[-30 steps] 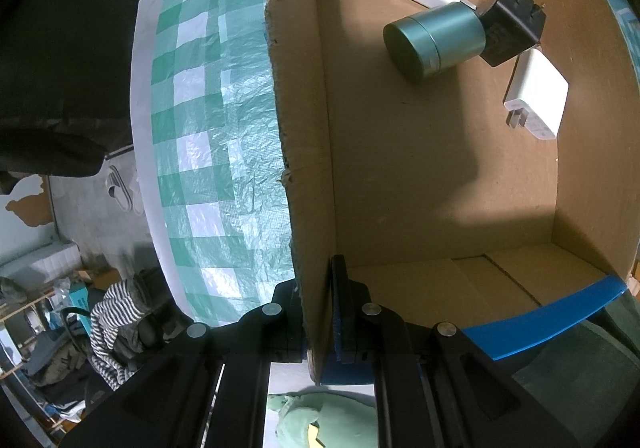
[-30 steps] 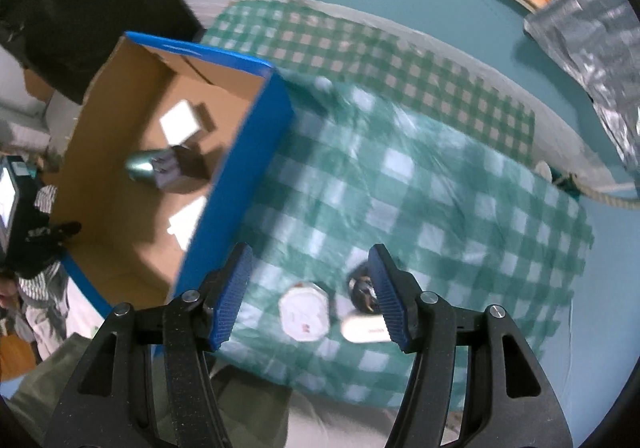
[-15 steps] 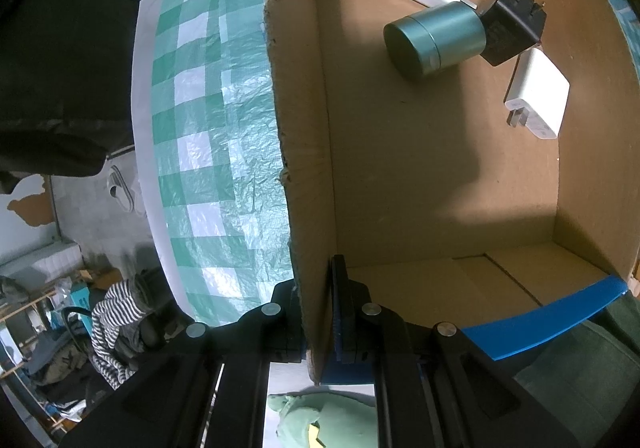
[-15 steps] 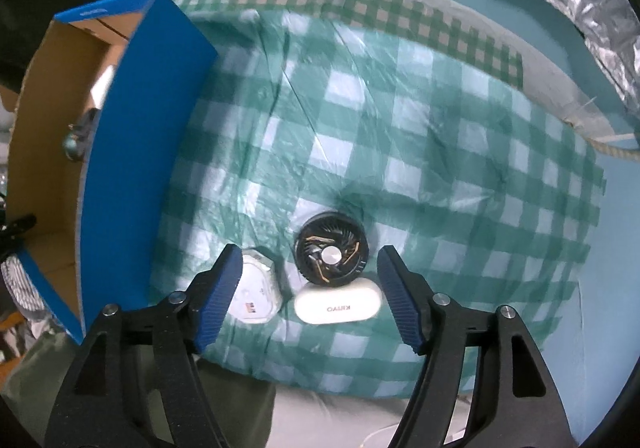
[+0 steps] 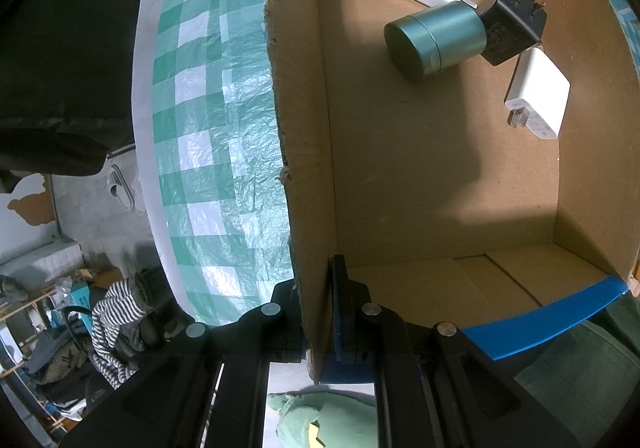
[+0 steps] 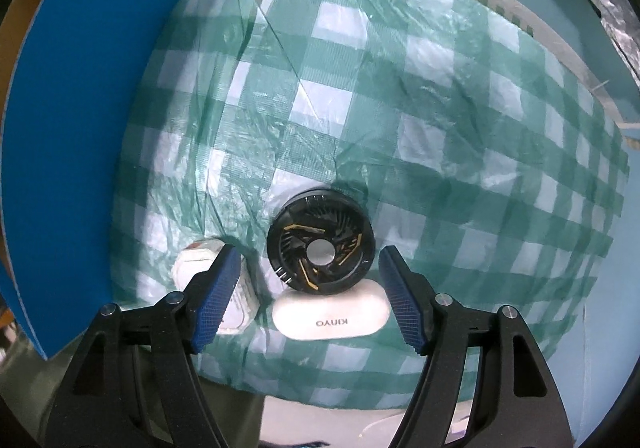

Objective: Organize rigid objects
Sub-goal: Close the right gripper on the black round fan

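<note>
Lower now, the right tongs (image 6: 308,280) have just spread wide around the black fan (image 6: 321,251), not touching it; a white case (image 6: 331,317) lies just behind. Left tongs (image 5: 316,312) stay clamped on the cardboard box (image 5: 304,152) wall.

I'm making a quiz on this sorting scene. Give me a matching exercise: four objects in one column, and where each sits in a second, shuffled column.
Objects:
1. teal canister
2. black round fan
3. white oval case
4. left gripper

Places or states:
A. on the checked cloth, between the right gripper's open jaws
B. shut on the cardboard box wall
C. lying on its side inside the box
D. on the cloth, touching the fan's near edge

Pairs: 1-C, 2-A, 3-D, 4-B
</note>
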A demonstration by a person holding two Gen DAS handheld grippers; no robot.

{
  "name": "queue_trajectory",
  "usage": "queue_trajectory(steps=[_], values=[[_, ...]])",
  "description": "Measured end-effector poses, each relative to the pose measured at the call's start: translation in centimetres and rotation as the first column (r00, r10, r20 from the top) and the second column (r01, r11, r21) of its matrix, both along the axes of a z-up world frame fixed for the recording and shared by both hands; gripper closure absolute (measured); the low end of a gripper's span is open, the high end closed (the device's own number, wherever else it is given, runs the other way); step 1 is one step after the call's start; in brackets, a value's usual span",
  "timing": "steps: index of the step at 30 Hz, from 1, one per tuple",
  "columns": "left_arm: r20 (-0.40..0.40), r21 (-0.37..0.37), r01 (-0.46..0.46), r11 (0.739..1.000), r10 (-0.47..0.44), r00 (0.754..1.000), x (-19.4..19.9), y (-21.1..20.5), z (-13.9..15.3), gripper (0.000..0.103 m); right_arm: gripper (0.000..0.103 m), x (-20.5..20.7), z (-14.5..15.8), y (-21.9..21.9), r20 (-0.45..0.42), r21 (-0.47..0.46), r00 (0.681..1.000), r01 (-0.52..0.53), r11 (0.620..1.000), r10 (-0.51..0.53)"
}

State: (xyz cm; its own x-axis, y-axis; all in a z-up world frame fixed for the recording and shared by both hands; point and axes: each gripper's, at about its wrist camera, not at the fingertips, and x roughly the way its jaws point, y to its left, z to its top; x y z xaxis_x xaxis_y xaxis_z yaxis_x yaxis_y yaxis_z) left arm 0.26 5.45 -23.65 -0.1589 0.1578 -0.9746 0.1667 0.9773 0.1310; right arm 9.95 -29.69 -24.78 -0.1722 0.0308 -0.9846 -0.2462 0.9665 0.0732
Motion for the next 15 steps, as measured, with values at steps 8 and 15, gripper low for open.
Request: queue_trajectory(steps=[8,15], values=[[0.000,0.001,0.001,1.000,-0.001,1.000,0.0,0.0,0.0,0.094,0.032,0.6,-2.1,-0.7,0.001,-0.004,1.000,0.019,1.000,-0.019],[-0.001,-0.001,0.001,1.000,-0.001,1.000,0.1,0.0,0.0,0.094,0.041,0.9,-3.2,-1.3,-0.007,0.006,0.999,0.033,0.999,-0.033]])
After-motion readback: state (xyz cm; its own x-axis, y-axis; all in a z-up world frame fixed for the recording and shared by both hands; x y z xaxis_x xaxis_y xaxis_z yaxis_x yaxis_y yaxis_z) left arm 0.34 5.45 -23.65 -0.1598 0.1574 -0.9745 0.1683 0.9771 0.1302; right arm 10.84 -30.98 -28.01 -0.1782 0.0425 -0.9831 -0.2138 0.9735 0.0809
